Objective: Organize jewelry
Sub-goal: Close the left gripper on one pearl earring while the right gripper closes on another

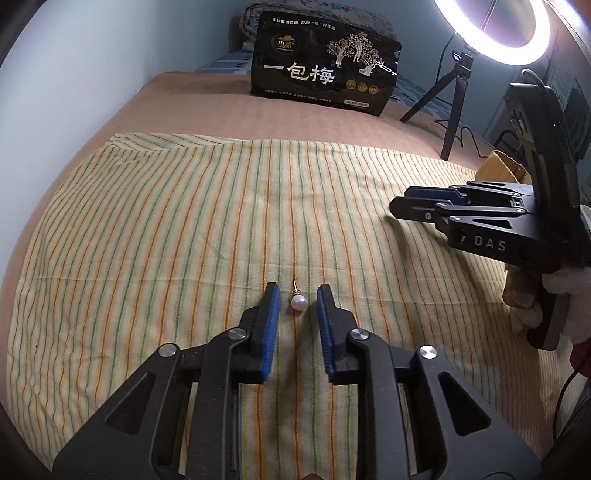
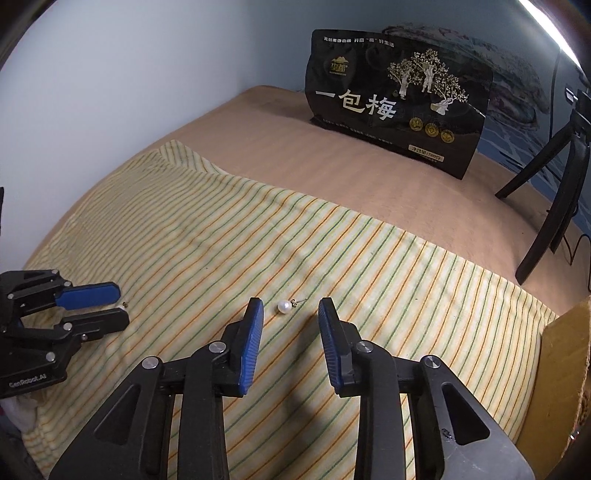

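A pearl stud earring [image 1: 298,302] lies on the striped yellow cloth [image 1: 166,206]. My left gripper [image 1: 298,290] stands low over it with a blue pad on either side, and a narrow gap shows on both sides of the pearl. A second pearl stud [image 2: 284,306] lies on the same cloth just ahead of my right gripper [image 2: 290,301]. Its pads sit well apart and touch nothing. The left wrist view shows the right gripper [image 1: 402,199] at the right, held by a white-gloved hand [image 1: 576,295]. In the right wrist view the left gripper [image 2: 122,304] is at the left edge.
A black snack bag [image 1: 325,66] stands at the back on the tan blanket [image 1: 207,103]. A ring light [image 1: 491,22] on a black tripod [image 1: 454,107] stands at the back right. A cardboard box [image 2: 565,369] lies at the right, and a pale wall [image 2: 129,74] runs along the left.
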{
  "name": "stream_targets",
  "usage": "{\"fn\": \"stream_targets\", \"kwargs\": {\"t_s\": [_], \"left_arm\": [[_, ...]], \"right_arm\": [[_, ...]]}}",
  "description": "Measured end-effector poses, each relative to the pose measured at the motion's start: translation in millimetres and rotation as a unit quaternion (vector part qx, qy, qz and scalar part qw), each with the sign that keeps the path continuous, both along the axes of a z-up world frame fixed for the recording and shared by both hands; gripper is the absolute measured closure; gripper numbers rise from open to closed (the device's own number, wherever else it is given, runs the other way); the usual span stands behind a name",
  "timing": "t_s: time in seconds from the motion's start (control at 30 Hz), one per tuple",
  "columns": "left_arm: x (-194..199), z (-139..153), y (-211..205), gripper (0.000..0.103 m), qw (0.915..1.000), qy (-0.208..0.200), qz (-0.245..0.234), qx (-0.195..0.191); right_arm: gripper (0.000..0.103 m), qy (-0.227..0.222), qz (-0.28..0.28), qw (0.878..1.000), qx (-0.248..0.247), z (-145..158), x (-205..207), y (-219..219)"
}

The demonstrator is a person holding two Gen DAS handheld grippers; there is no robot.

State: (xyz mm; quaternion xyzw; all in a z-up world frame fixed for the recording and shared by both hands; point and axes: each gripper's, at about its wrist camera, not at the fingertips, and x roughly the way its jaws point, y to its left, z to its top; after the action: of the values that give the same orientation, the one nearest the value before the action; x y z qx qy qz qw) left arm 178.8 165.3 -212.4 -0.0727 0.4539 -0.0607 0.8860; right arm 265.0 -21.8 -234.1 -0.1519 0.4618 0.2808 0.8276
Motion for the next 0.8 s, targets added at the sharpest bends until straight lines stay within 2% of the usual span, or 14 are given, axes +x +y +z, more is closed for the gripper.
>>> {"fn": "stream_targets", "kwargs": {"t_s": [0.27,0.33,0.4,0.8], "left_arm": [[0,-2,1,0.091,1.0000,0.000,0.002,-0.004],[1,-3,1,0.093,1.0000,0.001,0.003,-0.005],[1,-3,2,0.094,1.0000,0.001,0.004,-0.006],[-3,4,6,0.096,0.9998,0.002,0.014,-0.012]], "right_arm": [[0.082,-0.003,0.009,1.000,-0.022,-6,2,7],[0.090,-0.005,0.013,1.000,-0.027,-7,2,9],[0.094,-0.004,0.017,0.999,-0.030,-6,3,11],[0.094,-0.003,0.006,1.000,-0.012,6,-2,1]]}}
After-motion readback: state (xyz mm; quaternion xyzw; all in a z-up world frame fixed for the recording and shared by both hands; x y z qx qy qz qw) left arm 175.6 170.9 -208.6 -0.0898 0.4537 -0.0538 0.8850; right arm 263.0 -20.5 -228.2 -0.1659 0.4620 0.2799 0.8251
